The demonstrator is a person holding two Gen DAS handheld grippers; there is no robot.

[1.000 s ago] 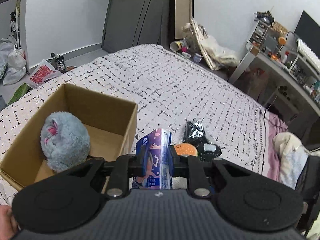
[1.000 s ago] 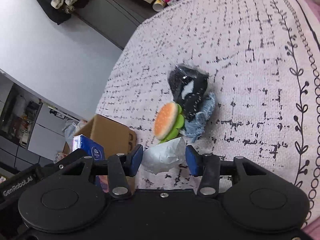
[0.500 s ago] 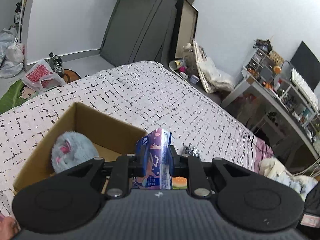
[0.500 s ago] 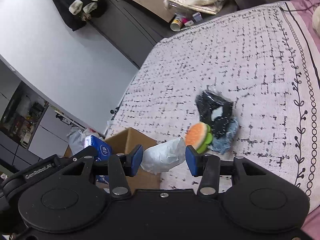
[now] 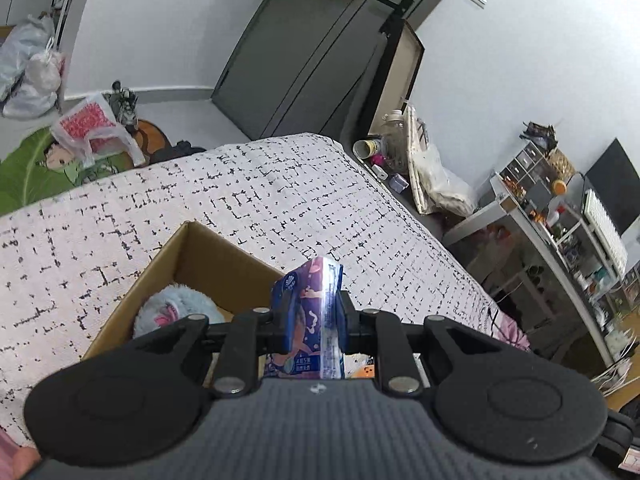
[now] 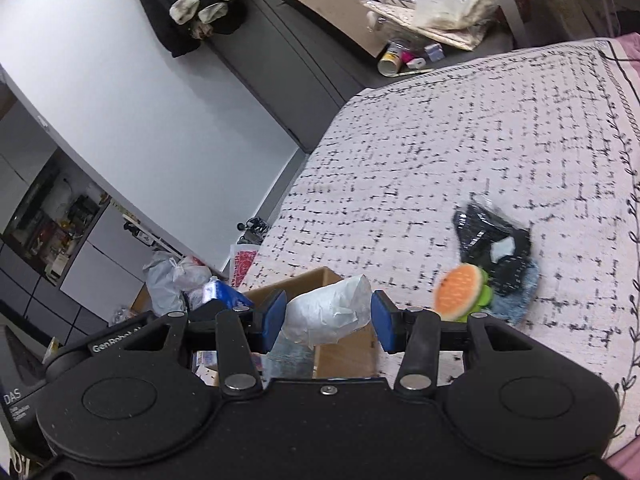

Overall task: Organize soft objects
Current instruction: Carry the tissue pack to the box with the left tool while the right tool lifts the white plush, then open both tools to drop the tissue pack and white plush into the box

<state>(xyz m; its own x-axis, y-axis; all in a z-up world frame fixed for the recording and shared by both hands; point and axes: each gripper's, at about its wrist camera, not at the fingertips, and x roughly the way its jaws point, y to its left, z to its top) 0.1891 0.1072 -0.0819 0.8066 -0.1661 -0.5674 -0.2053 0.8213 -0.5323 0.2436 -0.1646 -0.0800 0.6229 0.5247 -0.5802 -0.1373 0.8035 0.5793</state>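
Between left gripper pads, purple-blue tissue pack

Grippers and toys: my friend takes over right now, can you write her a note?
Left gripper: shut on the tissue pack, near the cardboard box.
Right gripper: shut on a white crumpled bag, near the box too.
Done: grey plush toy lies in the box.
Left: drop both held things in. Burger plush, black packet and blue cloth wait together on the bedspread.
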